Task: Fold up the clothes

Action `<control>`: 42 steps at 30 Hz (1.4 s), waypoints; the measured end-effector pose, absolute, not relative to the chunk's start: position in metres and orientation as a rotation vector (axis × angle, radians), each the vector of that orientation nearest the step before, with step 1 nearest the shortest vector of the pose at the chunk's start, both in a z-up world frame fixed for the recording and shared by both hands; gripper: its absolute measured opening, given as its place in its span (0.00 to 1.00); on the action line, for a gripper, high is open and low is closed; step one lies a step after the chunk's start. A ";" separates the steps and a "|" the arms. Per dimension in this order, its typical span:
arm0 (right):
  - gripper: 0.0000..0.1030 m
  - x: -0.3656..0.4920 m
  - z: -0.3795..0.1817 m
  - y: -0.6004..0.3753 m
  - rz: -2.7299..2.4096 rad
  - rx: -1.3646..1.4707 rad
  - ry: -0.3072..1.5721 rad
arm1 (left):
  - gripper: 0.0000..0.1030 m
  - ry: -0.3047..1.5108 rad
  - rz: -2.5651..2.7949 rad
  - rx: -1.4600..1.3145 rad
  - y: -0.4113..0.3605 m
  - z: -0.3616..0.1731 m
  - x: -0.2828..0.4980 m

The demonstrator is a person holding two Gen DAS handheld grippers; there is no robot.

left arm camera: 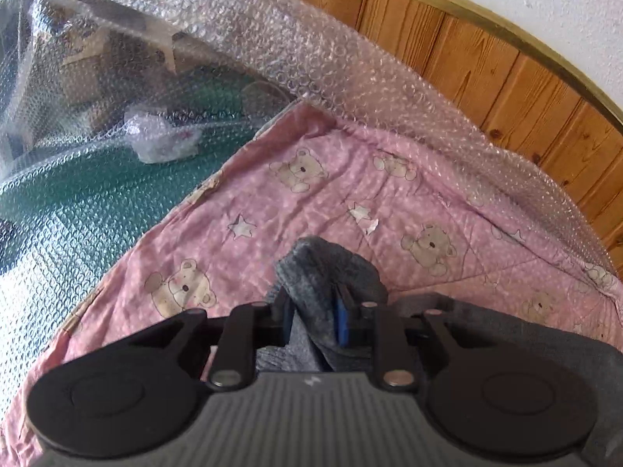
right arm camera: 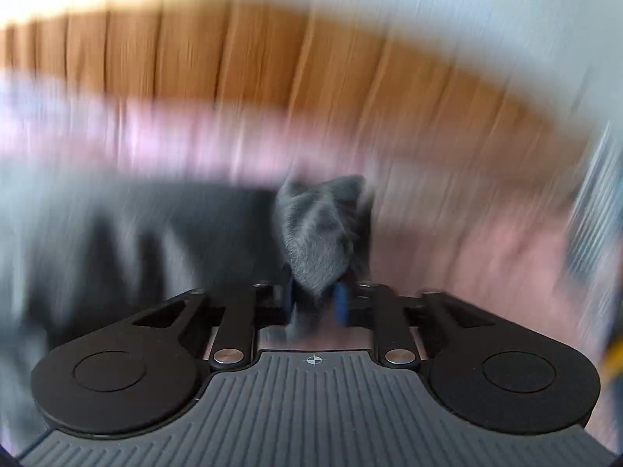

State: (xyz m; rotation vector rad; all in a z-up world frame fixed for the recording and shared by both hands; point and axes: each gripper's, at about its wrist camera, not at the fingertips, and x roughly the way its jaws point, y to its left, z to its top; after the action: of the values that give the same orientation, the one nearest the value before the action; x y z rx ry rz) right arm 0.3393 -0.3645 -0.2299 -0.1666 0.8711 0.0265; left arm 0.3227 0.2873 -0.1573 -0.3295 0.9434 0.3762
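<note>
Soft daylight is filling both views evenly without hard shadows, fisheye distortion is bending the edges, and heavy motion blur is smearing the right wrist view while the left is staying sharp.

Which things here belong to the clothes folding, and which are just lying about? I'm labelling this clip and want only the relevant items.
Part of the job:
- grey garment, pinched in both tongs
- left tongs
- right tongs
- pink teddy-bear quilt, the surface under the garment

Just lying about:
- bubble wrap
- green surface beneath the wrap
- wooden panelling
</note>
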 end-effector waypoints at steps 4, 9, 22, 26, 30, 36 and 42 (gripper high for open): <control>0.57 0.329 -0.226 -0.408 -0.041 0.217 0.801 | 0.21 0.968 0.360 -0.318 0.280 -0.162 0.322; 0.67 0.365 -0.231 -0.430 -0.007 0.357 0.834 | 0.21 0.998 0.382 -0.317 0.280 -0.167 0.328; 0.41 0.377 -0.214 -0.476 -0.385 0.227 0.833 | 0.58 0.921 0.390 -0.238 0.292 -0.155 0.347; 0.53 0.327 -0.183 -0.434 -0.284 0.251 0.764 | 0.65 0.935 0.295 -0.255 0.291 -0.166 0.334; 0.74 0.301 -0.185 -0.370 0.028 0.228 0.872 | 0.59 0.926 0.176 -0.333 0.291 -0.181 0.359; 0.57 0.296 -0.235 -0.312 0.129 0.124 1.053 | 0.49 0.801 0.268 -0.533 0.319 -0.167 0.391; 0.07 0.260 -0.157 -0.333 0.094 0.241 0.893 | 0.58 0.800 0.197 -0.436 0.329 -0.137 0.328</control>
State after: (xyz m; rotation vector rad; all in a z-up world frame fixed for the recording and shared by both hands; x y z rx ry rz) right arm 0.2595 -0.3328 -0.1571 0.2415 0.8928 0.0935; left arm 0.3280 0.3293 -0.1365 -0.4359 0.7999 0.1968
